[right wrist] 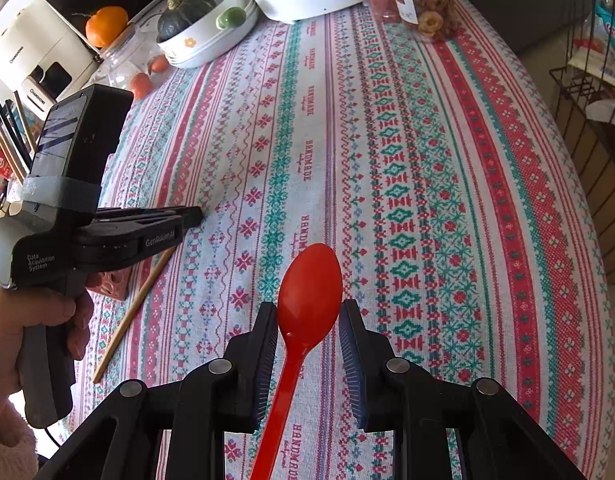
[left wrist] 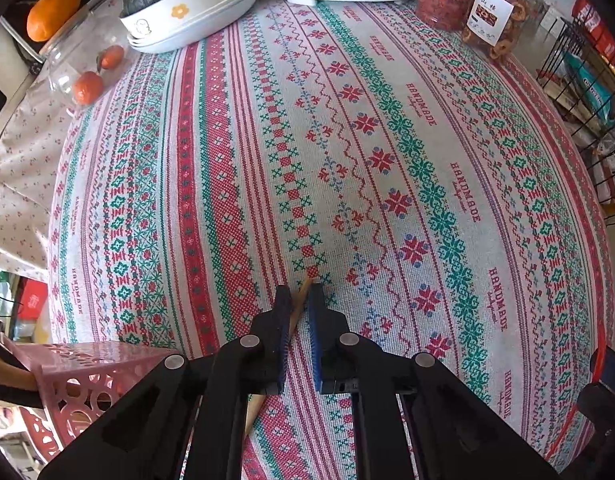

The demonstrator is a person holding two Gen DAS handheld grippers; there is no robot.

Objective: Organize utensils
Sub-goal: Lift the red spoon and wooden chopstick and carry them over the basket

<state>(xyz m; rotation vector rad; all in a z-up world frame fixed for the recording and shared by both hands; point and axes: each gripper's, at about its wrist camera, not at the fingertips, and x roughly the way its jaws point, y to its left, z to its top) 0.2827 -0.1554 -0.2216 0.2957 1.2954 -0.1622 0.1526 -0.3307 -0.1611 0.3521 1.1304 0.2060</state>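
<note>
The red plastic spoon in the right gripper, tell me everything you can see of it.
The red plastic spoon is glossy, one-piece, with an oval bowl and a slim tapering handle. The bowl points away from the camera, hollow side up, above the patterned woven tablecloth. The handle runs back between the fingers of the right gripper and leaves the picture's bottom edge. The bowl's widest part sits between the ribbed pads; whether they press on it is unclear. It looks clean and undamaged.

Black tool [left wrist: 298, 294], blue ribbed pads [left wrist: 317, 344], silver screws.
</note>
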